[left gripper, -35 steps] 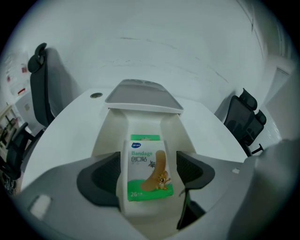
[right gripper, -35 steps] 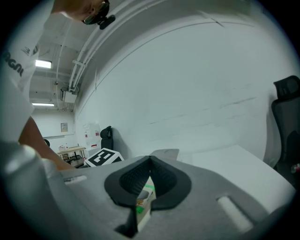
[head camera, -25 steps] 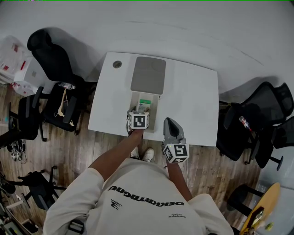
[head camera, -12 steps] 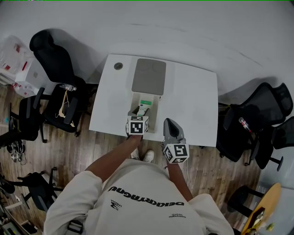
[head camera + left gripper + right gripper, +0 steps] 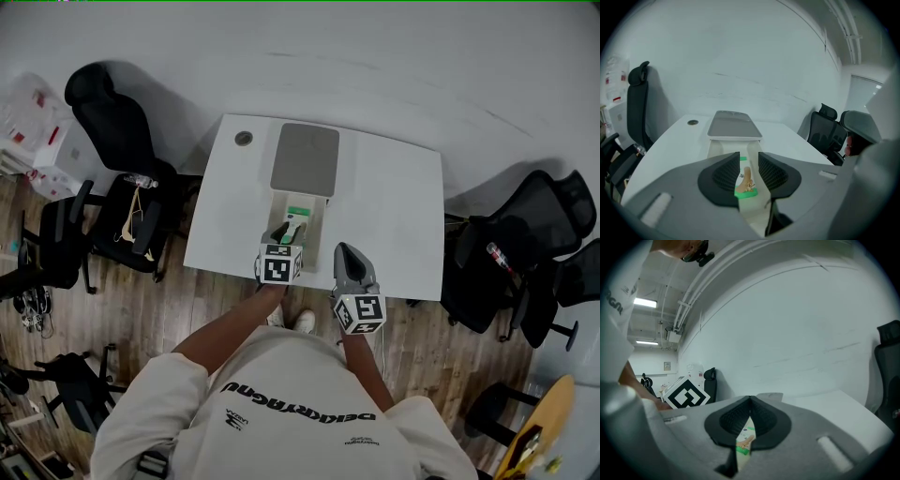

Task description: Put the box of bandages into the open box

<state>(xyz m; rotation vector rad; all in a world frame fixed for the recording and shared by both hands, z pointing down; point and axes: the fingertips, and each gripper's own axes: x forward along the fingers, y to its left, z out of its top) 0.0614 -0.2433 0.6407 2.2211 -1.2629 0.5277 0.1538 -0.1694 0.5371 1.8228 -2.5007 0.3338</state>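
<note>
The open box [image 5: 273,212] stands mid-table with its grey lid [image 5: 305,157] tipped back. The green and white box of bandages [image 5: 298,214] lies inside it. My left gripper [image 5: 282,236] hovers at the box's near end; its jaws are closing with nothing between them. In the left gripper view the bandage box [image 5: 746,186] shows through the gap of the left gripper [image 5: 749,157], low inside the cream box wall [image 5: 717,147]. My right gripper [image 5: 343,248] rests at the table's near edge, shut and empty. The right gripper [image 5: 750,400] looks toward the bandage box [image 5: 744,442].
A round cable hole [image 5: 244,138] sits at the table's far left corner. Black office chairs stand to the left [image 5: 112,122] and right [image 5: 548,220] of the table. The person's shoes [image 5: 302,319] show on the wooden floor at the near edge.
My left gripper has drawn back from over the open box toward the near edge, uncovering the bandage box that lies inside. The right gripper has stayed where it was.
</note>
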